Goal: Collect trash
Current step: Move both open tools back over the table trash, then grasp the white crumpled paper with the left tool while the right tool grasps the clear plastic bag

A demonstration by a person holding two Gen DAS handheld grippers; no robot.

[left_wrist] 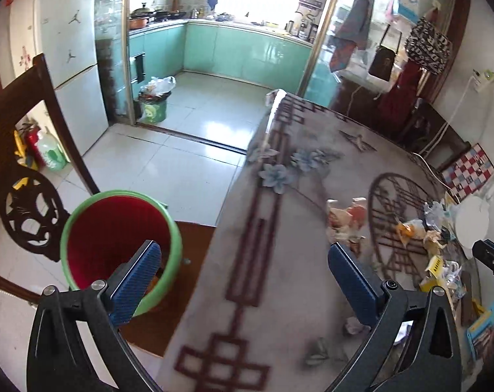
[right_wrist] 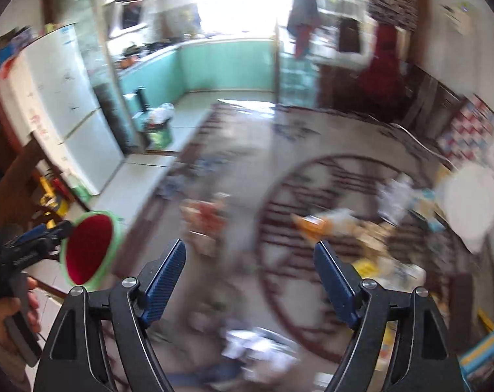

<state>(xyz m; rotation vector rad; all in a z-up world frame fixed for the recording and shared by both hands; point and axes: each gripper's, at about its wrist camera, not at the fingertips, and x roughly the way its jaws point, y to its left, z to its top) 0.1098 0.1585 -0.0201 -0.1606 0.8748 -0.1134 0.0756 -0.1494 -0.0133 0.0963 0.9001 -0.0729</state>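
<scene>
Both my left gripper [left_wrist: 243, 281] and right gripper [right_wrist: 250, 281] are spread wide, holding nothing. Green bin [left_wrist: 83, 215] sits ready, but plenty of wrappers [left_wrist: 413, 228] still litter the table [left_wrist: 279, 261].

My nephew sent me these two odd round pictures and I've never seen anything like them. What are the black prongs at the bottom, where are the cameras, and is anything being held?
No robot here: a person holds a two-finger grabber in each hand, each carrying a wide-angle camera looking along its fingers. One picture is from the left gripper, the other, blurred, from the right gripper. Both stand open with nothing between the blue pads. Below is a table with a patterned cloth; crumpled wrappers and more scraps lie on it. Beside the table stands a green bin with a red inside, presumably for the trash.
</scene>
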